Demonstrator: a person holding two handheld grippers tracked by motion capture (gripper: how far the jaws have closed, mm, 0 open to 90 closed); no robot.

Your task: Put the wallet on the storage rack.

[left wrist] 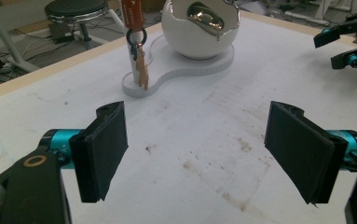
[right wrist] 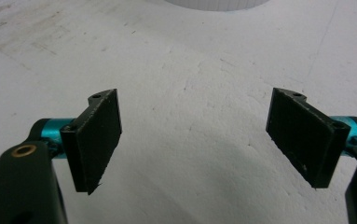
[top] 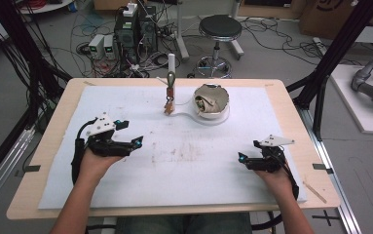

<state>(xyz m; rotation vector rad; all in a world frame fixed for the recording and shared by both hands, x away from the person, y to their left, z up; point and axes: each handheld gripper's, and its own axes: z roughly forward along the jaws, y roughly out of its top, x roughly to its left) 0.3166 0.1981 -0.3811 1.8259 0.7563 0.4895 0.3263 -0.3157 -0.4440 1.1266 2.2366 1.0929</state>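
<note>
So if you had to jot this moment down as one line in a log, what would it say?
left gripper: open, holding nothing | right gripper: open, holding nothing | keys: hanging on post of white stand | egg-shaped bowl: on stand

We see even, bright overhead light w/ soft shadows; glare on the white mat (right wrist: 190, 70), high view slightly soft.
</note>
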